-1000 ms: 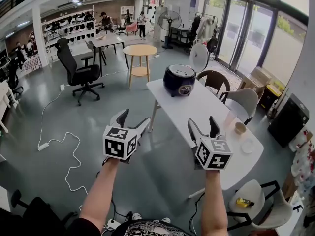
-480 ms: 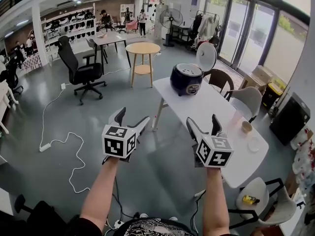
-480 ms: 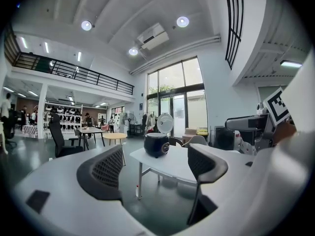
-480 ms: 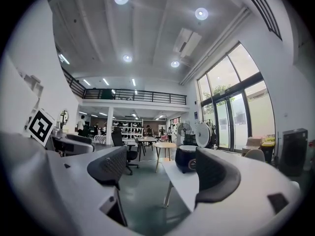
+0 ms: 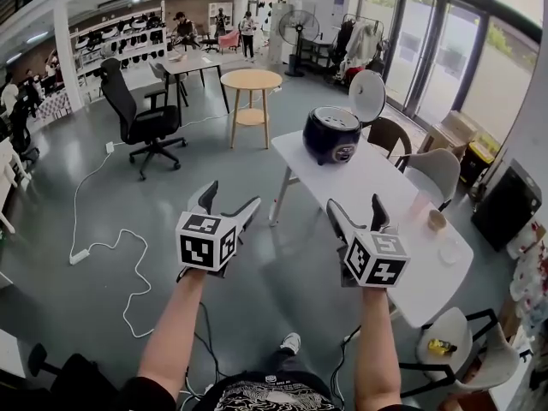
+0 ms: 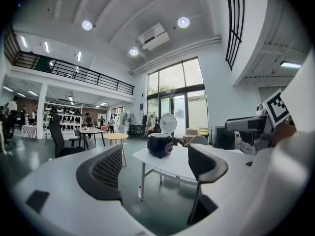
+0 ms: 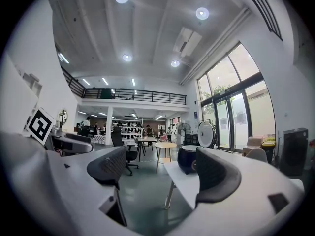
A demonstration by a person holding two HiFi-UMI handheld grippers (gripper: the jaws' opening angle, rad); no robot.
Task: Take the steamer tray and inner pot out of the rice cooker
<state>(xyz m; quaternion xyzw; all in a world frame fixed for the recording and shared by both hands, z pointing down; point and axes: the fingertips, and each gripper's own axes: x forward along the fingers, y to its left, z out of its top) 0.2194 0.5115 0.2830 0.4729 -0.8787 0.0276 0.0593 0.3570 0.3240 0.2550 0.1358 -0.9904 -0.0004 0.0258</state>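
Observation:
A dark blue rice cooker (image 5: 332, 135) stands at the far end of a white table (image 5: 368, 187), its white lid (image 5: 368, 97) up. What is inside it cannot be made out from here. My left gripper (image 5: 231, 197) is over the floor, left of the table and well short of the cooker. My right gripper (image 5: 354, 204) hangs over the table's near left edge. The jaws of both have just been opening; both are open with nothing between them. The cooker (image 6: 160, 145) shows between the jaws in the left gripper view (image 6: 156, 168). In the right gripper view (image 7: 162, 173) the cooker (image 7: 187, 159) is partly behind the right finger.
A cup (image 5: 437, 219) and a small dish (image 5: 443, 251) sit on the table's right side. Chairs (image 5: 432, 169) stand along its far side. A round wooden table (image 5: 251, 80) and a black office chair (image 5: 137, 118) stand beyond. A white cable (image 5: 103, 247) trails over the floor.
The view and both grippers have moved forward toward the white table, so the rice cooker looks nearer. Both pairs of jaws stand a little wider.

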